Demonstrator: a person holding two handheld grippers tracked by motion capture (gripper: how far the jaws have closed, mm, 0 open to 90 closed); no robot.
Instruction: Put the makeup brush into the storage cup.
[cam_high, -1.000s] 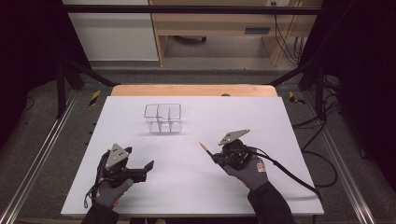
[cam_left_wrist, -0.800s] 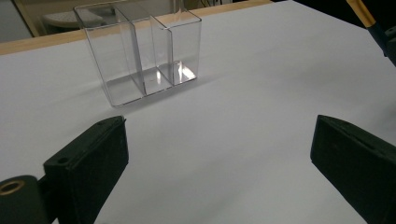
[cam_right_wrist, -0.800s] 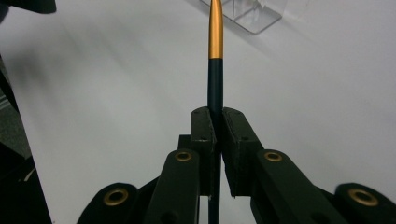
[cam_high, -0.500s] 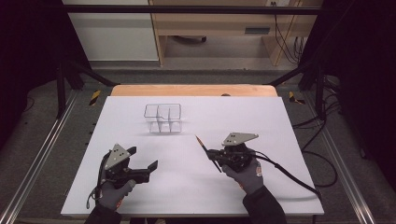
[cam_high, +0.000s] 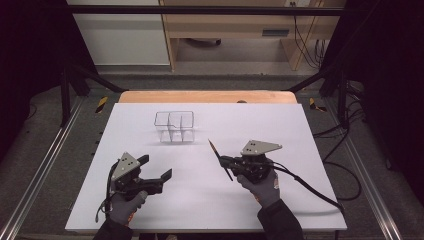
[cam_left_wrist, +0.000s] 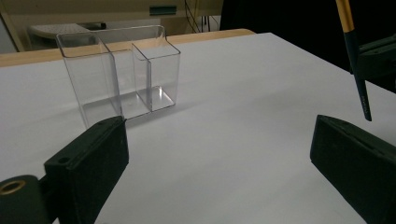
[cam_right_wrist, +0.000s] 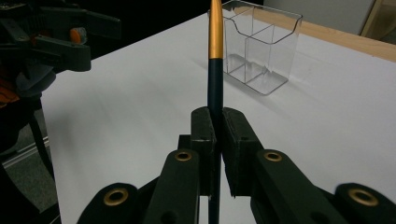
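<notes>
Right gripper (cam_high: 223, 162) pinches the pen (cam_right_wrist: 215, 65) mid-shaft, left gripper (cam_high: 156, 168) spread and idle; best tip the pen upright before lowering into a clear organizer (cam_high: 174, 126) compartment.

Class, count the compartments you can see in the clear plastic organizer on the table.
3: in the clear organizer, seen in the left gripper view, one long compartment runs along the back, and two smaller ones sit side by side in front. All look empty.

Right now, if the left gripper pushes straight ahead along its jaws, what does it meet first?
Probably nothing soon: the open left gripper points across bare white table. The clear organizer sits left of that line, and the pen held by the right gripper hangs to its right. Depth is uncertain.
</notes>
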